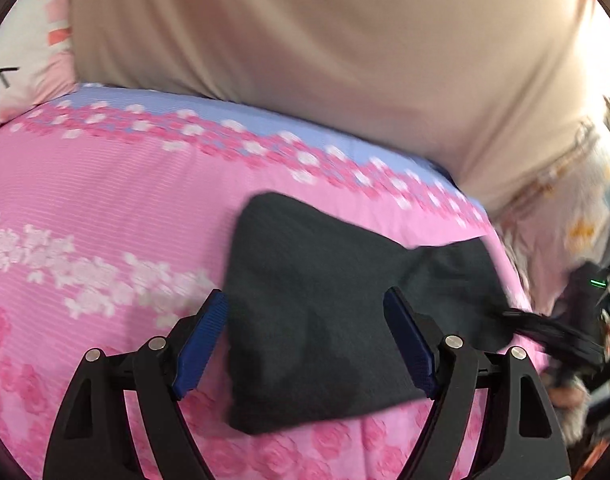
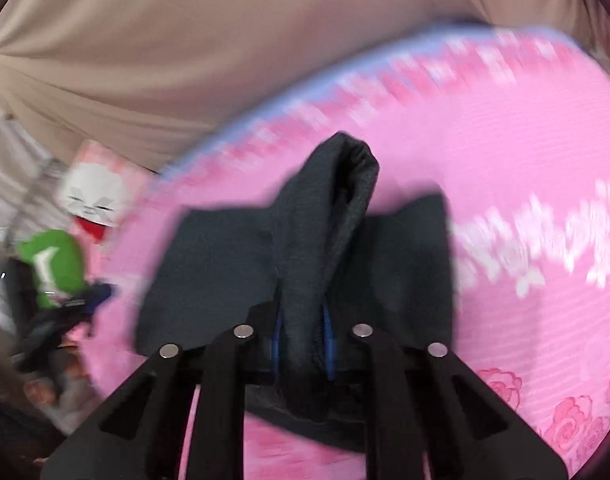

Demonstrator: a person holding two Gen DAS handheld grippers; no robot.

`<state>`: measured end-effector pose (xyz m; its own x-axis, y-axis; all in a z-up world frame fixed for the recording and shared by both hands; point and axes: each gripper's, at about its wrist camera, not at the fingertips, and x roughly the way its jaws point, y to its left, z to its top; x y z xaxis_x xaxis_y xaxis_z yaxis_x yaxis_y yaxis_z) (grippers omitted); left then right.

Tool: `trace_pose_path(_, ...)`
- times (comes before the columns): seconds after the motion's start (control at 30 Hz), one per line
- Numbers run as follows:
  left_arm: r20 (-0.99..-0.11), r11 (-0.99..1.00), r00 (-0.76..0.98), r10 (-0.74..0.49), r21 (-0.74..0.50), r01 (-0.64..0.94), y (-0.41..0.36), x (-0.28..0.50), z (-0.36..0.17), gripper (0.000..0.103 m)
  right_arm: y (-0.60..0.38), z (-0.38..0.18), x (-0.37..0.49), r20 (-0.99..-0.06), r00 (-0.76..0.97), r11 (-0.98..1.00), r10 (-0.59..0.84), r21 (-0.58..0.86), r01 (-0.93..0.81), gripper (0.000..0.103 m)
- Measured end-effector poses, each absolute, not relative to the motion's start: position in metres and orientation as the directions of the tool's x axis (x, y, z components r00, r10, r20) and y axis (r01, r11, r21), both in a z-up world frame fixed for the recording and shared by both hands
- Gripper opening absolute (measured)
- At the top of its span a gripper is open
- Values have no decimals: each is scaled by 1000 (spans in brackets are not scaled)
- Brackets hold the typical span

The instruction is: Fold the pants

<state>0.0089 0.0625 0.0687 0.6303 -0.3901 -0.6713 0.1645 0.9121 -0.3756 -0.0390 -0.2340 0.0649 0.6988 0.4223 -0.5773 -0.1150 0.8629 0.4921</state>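
The dark pants (image 1: 325, 300) lie folded into a compact bundle on the pink flowered bedspread (image 1: 105, 200). My left gripper (image 1: 305, 344) is open just above the bundle, its blue pads on either side of it, holding nothing. In the right wrist view my right gripper (image 2: 303, 344) is shut on a raised fold of the pants (image 2: 325, 220), which stands up between the blue pads while the rest of the bundle lies flat on the bedspread (image 2: 505, 160). The right gripper shows blurred at the right edge of the left wrist view (image 1: 553, 332).
A beige curtain or sheet (image 1: 325, 40) hangs behind the bed. A white and pink cartoon pillow (image 1: 21, 56) lies at the bed's far corner, also in the right wrist view (image 2: 93, 192). A green plush toy (image 2: 53, 264) and dark clutter sit beside the bed.
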Motion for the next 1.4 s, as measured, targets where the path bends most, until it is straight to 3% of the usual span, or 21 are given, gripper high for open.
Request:
trace_pose_path(0.1, -677, 920, 638, -367, -366, 142, 67, 14, 70, 77, -235, 79, -55, -575, 732, 896, 365, 431, -108, 14)
trace_pose_path(0.2, -688, 915, 617, -382, -374, 149, 62, 15, 61, 77, -252, 17, -33, -726, 623, 916, 291, 400, 40, 15)
trace_pose_path(0.3, -711, 911, 582, -395, -385, 148, 56, 15, 49, 77, -265, 9, -37, -682, 644, 866, 347, 497, 60, 17)
trace_pose_path(0.4, -741, 919, 555, -378, -371, 131, 53, 18, 36, 78, -261, 14, -33, -688, 641, 876, 339, 480, 52, 27)
trace_pose_path(0.5, -773, 919, 514, -373, -383, 90, 55, 24, 20, 78, -257, 6, -26, -715, 626, 891, 313, 449, 67, 21)
trace_pose_path(0.53, -783, 916, 495, -378, -395, 74, 58, 24, 14, 78, -256, 13, -30, -694, 640, 881, 330, 470, 56, 16)
trace_pose_path(0.6, -773, 904, 497, -395, -422, 64, 65, 21, 11, 78, -253, 26, -39, -653, 678, 877, 336, 479, 27, 15)
trace_pose_path(0.67, -768, 901, 500, -401, -430, 64, 70, 18, 9, 78, -257, 11, -34, -714, 633, 902, 300, 428, 56, 18)
trace_pose_path(0.7, -768, 893, 485, -419, -444, 67, 70, 19, 6, 78, -257, 1, -28, -746, 609, 915, 270, 396, 79, 25)
trace_pose_path(0.83, -757, 867, 449, -475, -491, 90, 68, 20, -1, 79, -256, 18, -34, -731, 633, 920, 255, 385, 74, 31)
trace_pose_path(0.87, -750, 860, 444, -490, -499, 106, 66, 18, -1, 74, -255, 20, -34, -730, 631, 922, 262, 382, 59, 36)
trace_pose_path(0.9, -740, 847, 433, -514, -517, 123, 64, 18, -2, 46, -255, 17, -31, -739, 619, 925, 267, 377, 51, 56)
trace_pose_path(0.93, -730, 824, 398, -556, -549, 145, 61, 19, -5, 31, -256, 13, -29, -753, 610, 931, 245, 358, 68, 57)
trace_pose_path(1.0, -719, 818, 409, -562, -556, 145, 64, 19, -2, 11, -255, 13, -33, -747, 625, 928, 227, 360, 92, 56)
trace_pose_path(1.13, -642, 734, 390, -660, -660, 157, 87, 19, 11, 7, -261, 17, -53, -732, 656, 925, 185, 355, 135, 59)
trace_pose_path(1.23, -637, 708, 352, -686, -695, 122, 95, 23, -3, 7, -267, 1, -57, -743, 636, 906, 210, 392, 158, 75)
trace_pose_path(1.3, -645, 701, 328, -690, -708, 83, 97, 25, -17, 8, -267, 0, -61, -722, 656, 900, 218, 408, 150, 74)
trace_pose_path(1.33, -641, 692, 320, -698, -719, 70, 97, 27, -22, 8, -264, 0, -58, -714, 651, 895, 256, 431, 120, 46)
trace_pose_path(1.37, -628, 679, 323, -708, -732, 64, 98, 28, -22, 8, -264, -1, -55, -705, 642, 876, 301, 471, 107, 35)
trace_pose_path(1.4, -629, 684, 331, -703, -726, 71, 98, 30, -18, 7, -261, 2, -52, -715, 640, 885, 281, 452, 116, 32)
